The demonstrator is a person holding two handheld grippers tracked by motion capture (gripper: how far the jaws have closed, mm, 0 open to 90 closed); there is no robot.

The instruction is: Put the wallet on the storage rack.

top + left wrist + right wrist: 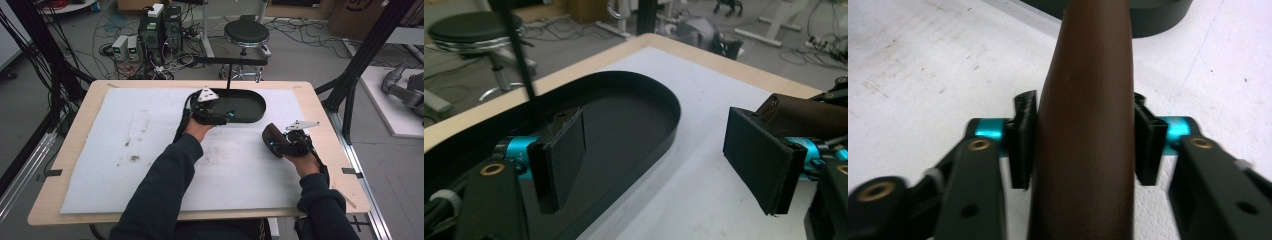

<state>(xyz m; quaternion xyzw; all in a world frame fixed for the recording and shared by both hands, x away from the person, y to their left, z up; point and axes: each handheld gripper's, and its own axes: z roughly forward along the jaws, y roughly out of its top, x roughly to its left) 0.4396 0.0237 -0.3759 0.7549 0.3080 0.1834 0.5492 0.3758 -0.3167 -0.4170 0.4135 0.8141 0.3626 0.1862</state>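
Brown leather, a case (1083,125), sits clamped in our right gripper (280,142) above the white mat (125,150) near the table's right edge. Our left gripper (659,160) hangs with jaws apart over the black tray (634,100) at the far edge.

Open mat (125,150) left; black tray (255,116) walls block far side.

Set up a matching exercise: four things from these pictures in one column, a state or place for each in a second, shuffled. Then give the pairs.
1. left tool
2. right tool
3. brown case
4. black tray

A. on the white mat, nothing in it
B. pads pressed on the brown case
C. jaws wide apart, nothing between them
D. clamped between two pads

Pairs: 1-C, 2-B, 3-D, 4-A
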